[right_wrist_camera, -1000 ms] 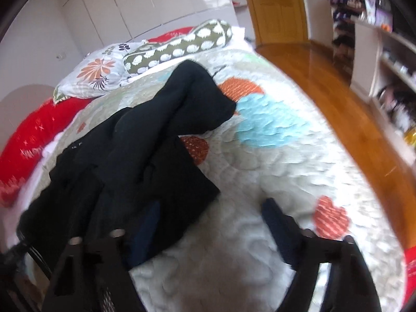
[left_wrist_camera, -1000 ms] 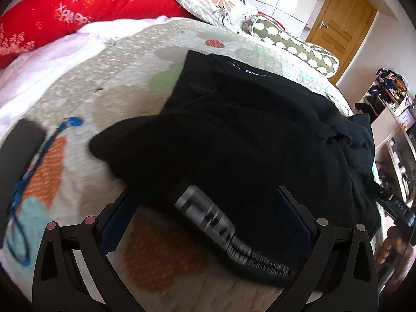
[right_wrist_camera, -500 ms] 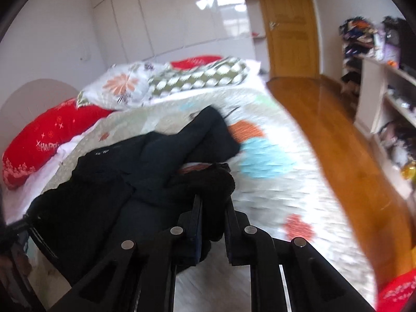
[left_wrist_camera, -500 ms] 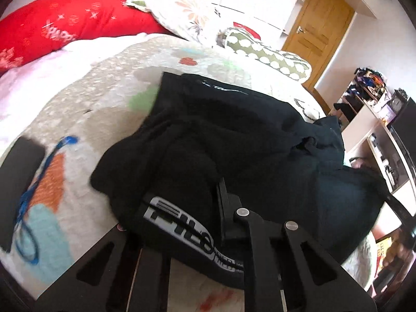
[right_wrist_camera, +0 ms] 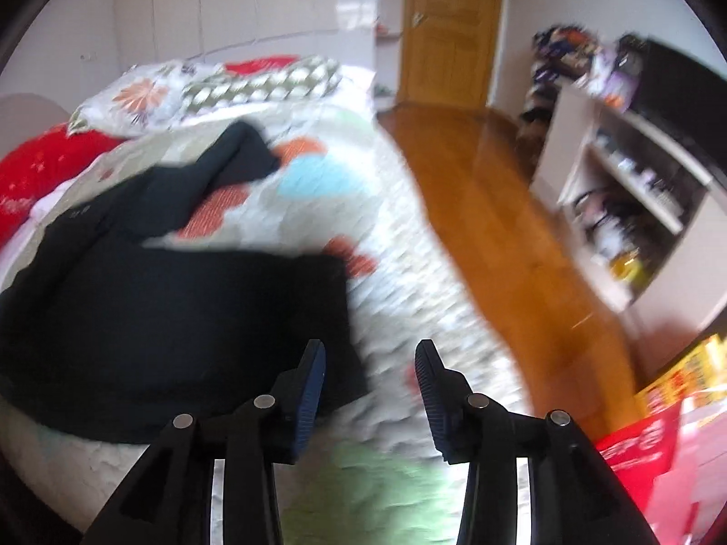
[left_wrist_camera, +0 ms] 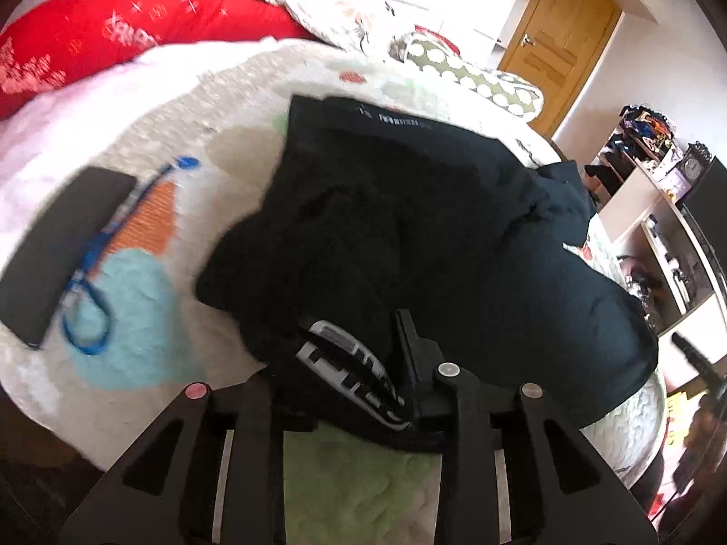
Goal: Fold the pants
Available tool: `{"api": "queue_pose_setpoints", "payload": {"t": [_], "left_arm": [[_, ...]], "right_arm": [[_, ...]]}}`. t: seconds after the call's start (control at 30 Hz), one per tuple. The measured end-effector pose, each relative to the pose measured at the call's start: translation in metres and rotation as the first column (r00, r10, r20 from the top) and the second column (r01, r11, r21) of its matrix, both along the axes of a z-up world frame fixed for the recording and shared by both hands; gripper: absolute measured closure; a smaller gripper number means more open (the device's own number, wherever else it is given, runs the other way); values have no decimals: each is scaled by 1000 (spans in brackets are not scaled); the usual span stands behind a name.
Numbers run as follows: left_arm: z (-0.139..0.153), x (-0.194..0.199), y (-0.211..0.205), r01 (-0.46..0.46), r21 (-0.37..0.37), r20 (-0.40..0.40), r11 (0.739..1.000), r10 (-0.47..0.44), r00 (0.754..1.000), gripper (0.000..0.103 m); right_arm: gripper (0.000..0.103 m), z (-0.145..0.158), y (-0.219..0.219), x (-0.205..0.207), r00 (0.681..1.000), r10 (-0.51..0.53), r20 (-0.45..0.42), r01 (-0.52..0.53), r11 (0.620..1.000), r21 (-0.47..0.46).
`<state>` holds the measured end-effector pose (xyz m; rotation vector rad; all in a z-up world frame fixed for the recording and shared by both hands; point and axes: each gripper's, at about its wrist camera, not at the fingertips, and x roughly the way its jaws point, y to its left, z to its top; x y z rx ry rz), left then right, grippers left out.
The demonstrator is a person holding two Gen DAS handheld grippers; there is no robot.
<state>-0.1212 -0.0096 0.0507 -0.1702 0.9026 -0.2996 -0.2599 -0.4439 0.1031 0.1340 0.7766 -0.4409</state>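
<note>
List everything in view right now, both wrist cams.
pants: 1, black, crumpled on the bed, waistband end at the left gripper
bedspread: 1, cream quilt with orange, blue and green patches, covers the bed
red pillow: 1, long, at the head of the bed
floral pillow: 1, white with orange flowers, head of the bed
dotted pillow: 1, green with white dots, beside the floral one
black flat object: 1, on the quilt
blue cord: 1, beside it
door: 1, wooden
shelf unit: 1, white, cluttered
left gripper: shut on the waistband
right gripper: fingers apart, beside the pants edge

Right gripper open, empty, beside black pants edge on quilt.
</note>
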Motion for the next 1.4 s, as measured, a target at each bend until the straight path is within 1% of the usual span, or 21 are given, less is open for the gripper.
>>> {"api": "queue_pose_setpoints", "payload": {"t": [0.07, 0.17, 0.33, 0.4, 0.43, 0.47, 0.5, 0.53, 0.6, 0.63, 0.73, 0.83, 0.87, 0.9, 0.93, 0.97, 1.0, 1.03, 1.13, 1.3, 1.4], "left_arm": [[4, -3, 7, -23, 17, 11, 1000, 23, 1000, 57], [9, -9, 17, -60, 52, 43, 997, 57, 997, 57], [10, -8, 35, -120, 57, 44, 991, 117, 992, 57], [8, -2, 41, -144, 44, 43, 989, 142, 989, 54], [5, 4, 42, -149, 31, 37, 988, 148, 988, 46], [0, 10, 41, -158, 32, 24, 987, 157, 987, 45], [-6, 14, 40, -164, 44, 9, 986, 163, 987, 45], [-12, 18, 39, -165, 67, -11, 984, 166, 986, 45], [-26, 25, 35, -158, 115, -55, 981, 165, 985, 45], [-27, 25, 35, -152, 121, -52, 981, 159, 986, 45], [-15, 28, 36, -133, 134, -28, 982, 138, 990, 45], [2, 36, 42, -140, 136, 4, 981, 140, 990, 45], [8, 41, 44, -139, 131, 14, 982, 139, 990, 42], [15, 49, 46, -139, 122, 22, 983, 137, 990, 37], [20, 57, 46, -137, 112, 25, 984, 135, 991, 25], [25, 66, 46, -127, 94, 27, 987, 126, 992, 20], [30, 78, 44, -115, 70, 33, 991, 113, 993, 20], [33, 89, 41, -109, 63, 39, 992, 107, 994, 20], [31, 130, 26, -62, 120, 35, 991, 59, 998, 20], [9, 205, 10, 4, 132, -65, 991, 5, 998, 20], [-7, 242, 4, -1, 155, -112, 988, 19, 994, 20]], "right_arm": [[62, 9, -2, -4, 999, 8, 46, -10, 1000, 24], [61, 14, 11, 3, 990, 109, 93, -118, 988, 98], [61, -4, 56, 38, 962, 263, 80, -272, 949, 160], [61, -18, 76, 52, 946, 319, 57, -324, 926, 193], [61, -26, 84, 57, 939, 341, 44, -342, 916, 210], [61, -35, 85, 60, 934, 356, 32, -354, 908, 225], [60, -46, 92, 68, 930, 368, -10, -355, 903, 241], [60, -52, 98, 72, 930, 364, -42, -349, 914, 206], [58, -48, 108, 70, 922, 382, -59, -370, 917, 151], [59, -46, 108, 71, 919, 389, -67, -376, 914, 151], [59, -28, 98, 77, 917, 398, -23, -389, 905, 173], [57, -9, 89, 93, 931, 364, 11, -362, 922, 138], [57, -1, 85, 100, 935, 354, 26, -355, 927, 122], [56, 5, 80, 109, 938, 344, 43, -347, 932, 108], [55, 8, 77, 121, 941, 336, 50, -339, 935, 100], [51, 12, 73, 134, 943, 329, 52, -333, 938, 95], [46, 15, 68, 152, 942, 333, 49, -336, 937, 96], [45, 18, 62, 163, 942, 333, 44, -336, 937, 98], [44, 20, 50, 205, 950, 309, 38, -311, 945, 99], [43, 16, 23, 262, 966, 257, 34, -259, 957, 128], [42, 11, 5, 279, 969, 245, 24, -245, 958, 151]]}}
